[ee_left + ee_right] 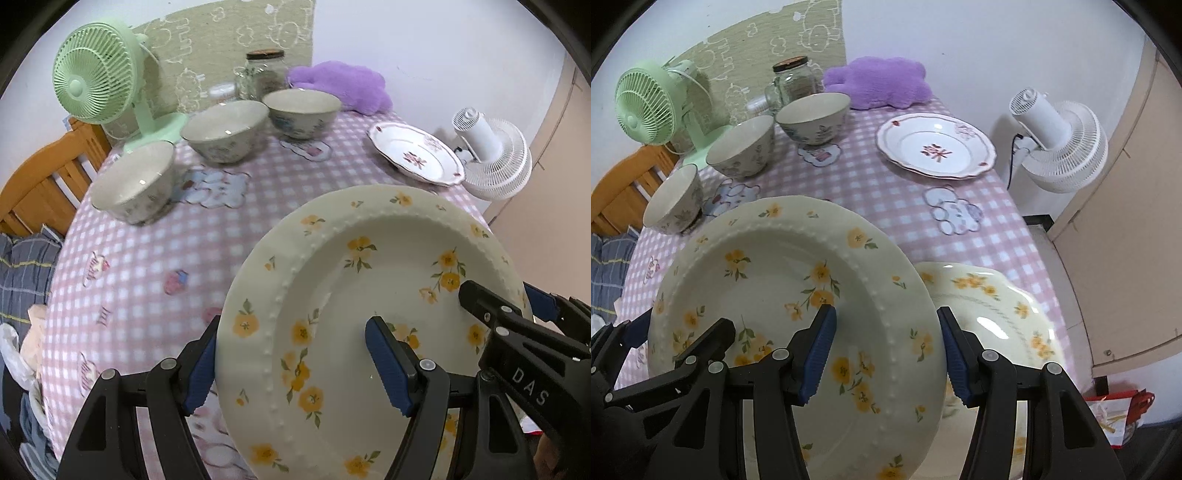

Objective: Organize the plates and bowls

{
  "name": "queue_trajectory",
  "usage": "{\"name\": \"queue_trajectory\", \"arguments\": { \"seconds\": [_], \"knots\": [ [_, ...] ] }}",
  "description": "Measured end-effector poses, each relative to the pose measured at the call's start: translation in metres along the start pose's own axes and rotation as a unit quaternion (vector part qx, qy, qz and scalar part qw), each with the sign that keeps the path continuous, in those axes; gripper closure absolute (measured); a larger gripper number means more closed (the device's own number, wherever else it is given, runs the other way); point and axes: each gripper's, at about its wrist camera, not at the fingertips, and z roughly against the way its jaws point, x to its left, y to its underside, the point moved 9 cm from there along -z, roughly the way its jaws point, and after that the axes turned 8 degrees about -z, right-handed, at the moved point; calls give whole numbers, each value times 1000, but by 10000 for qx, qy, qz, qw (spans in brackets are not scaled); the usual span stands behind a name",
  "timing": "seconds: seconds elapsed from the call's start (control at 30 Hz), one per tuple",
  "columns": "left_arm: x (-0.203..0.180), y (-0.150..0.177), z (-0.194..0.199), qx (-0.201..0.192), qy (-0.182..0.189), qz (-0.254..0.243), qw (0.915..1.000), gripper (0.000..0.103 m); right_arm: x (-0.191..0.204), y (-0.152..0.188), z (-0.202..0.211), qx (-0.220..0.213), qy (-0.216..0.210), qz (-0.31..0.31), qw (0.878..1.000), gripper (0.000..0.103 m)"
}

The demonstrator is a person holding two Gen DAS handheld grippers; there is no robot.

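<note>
1. A cream plate with yellow flowers (369,295) is held up off the surface, tilted, with both tongs on its rim at opposite sides.
2. The left tongs (295,369) straddle the plate's left edge: one blue pad lies on the plate's face, the other sits behind the rim. They are clamped on the plate.
3. The right tongs (886,354) grip the plate's right edge the same way, one pad on the face and one behind the rim.
4. Each wrist view shows the other tongs at the plate's far side.
5. In the right wrist view a second yellow-flowered plate (997,314) with a scalloped rim lies on the surface just beneath and to the right of the lifted one; whether they touch I cannot tell.
6. The surface wears a pink checked cloth (147,258) with cartoon patches.
7. Three patterned bowls stand upright in a diagonal row on the left half: the near bowl (133,184), the middle bowl (225,129) and the far bowl (301,110).
8. A white plate with red motifs (934,146) lies flat at the far right of the surface, well apart from the bowls.
9. Behind the bowls stand a glass jar (264,74) with a dark lid and a purple plush cushion (879,83).
10. A green fan (96,77) stands at the far left corner; a white fan (1060,147) stands beyond the right edge.
</note>
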Motion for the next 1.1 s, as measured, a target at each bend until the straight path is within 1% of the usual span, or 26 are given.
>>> {"name": "queue_trajectory", "arguments": {
  "seconds": [0.23,0.57,0.83,1.1],
  "knots": [
    [-47,5,-3,121,81,127,9998,27,-47,1,-2,98,39,75,9999,44],
    [-96,10,-18,300,108,309,9990,27,-98,2,-10,181,59,244,9995,44],
    [-122,18,-28,486,131,374,9980,27,-124,10,-21,349,-16,274,9990,45],
    [-129,21,-36,560,105,494,9972,25,-134,15,-29,466,-53,350,9983,45]
  ]
}}
